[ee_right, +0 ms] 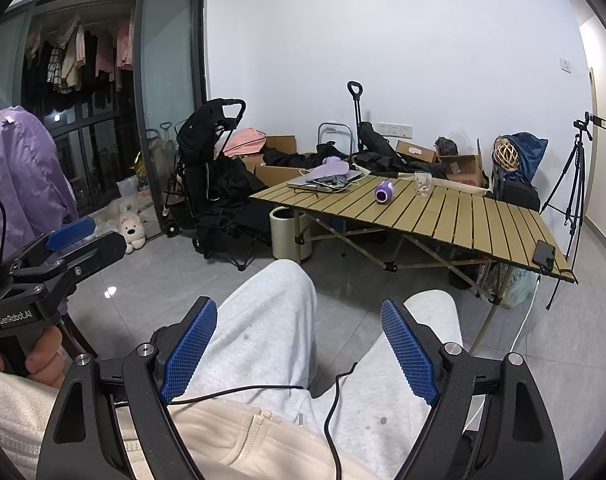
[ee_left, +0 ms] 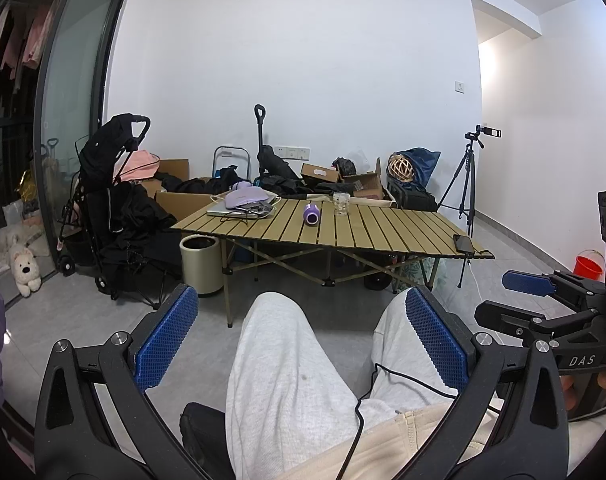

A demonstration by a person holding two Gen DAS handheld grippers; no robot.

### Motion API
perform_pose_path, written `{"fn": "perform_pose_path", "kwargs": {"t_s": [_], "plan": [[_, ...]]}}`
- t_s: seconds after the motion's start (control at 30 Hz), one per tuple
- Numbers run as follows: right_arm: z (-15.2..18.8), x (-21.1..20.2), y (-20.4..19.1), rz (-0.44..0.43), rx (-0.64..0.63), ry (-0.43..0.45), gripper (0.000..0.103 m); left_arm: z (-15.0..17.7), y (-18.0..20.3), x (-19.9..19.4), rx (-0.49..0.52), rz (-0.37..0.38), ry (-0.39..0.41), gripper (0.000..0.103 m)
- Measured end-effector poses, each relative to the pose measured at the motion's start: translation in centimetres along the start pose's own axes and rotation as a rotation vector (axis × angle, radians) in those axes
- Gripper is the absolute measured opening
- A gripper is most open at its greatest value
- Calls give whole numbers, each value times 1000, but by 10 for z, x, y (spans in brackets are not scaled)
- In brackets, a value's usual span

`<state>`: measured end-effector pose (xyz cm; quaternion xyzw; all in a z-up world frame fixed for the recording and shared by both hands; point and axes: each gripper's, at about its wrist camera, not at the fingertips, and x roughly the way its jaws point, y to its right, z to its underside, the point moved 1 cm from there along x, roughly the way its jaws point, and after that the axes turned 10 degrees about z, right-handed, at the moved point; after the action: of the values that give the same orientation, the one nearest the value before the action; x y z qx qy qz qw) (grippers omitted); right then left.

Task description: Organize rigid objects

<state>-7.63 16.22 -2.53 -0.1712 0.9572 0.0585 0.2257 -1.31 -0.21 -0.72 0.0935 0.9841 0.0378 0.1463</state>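
The purple bottle (ee_left: pixel 311 213) lies on its side mid-worktop (ee_left: pixel 383 232), a glass (ee_left: pixel 341 203) just beside it at 2 o'clock. I reckon a clumsy reach could roll one or topple the other. My left tool (ee_left: pixel 299 344) and right tool (ee_right: pixel 299 348) gape apart, empty, above my lap, well away.

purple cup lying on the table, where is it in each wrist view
Left wrist view: the purple cup lies on its side at mid-picture, on the slatted table, left of the clear glass.
Right wrist view: the purple cup lies right of centre in the upper half, again left of the clear glass.
Shared landmark: the laptop at the table's far left corner.
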Motion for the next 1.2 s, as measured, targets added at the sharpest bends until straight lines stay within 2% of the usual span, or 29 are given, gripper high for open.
{"fn": "perform_pose_path", "kwargs": {"t_s": [1.2], "plan": [[0, 5, 1, 2, 5, -4, 88, 3, 3, 5, -8, 9, -18, 103]]}}
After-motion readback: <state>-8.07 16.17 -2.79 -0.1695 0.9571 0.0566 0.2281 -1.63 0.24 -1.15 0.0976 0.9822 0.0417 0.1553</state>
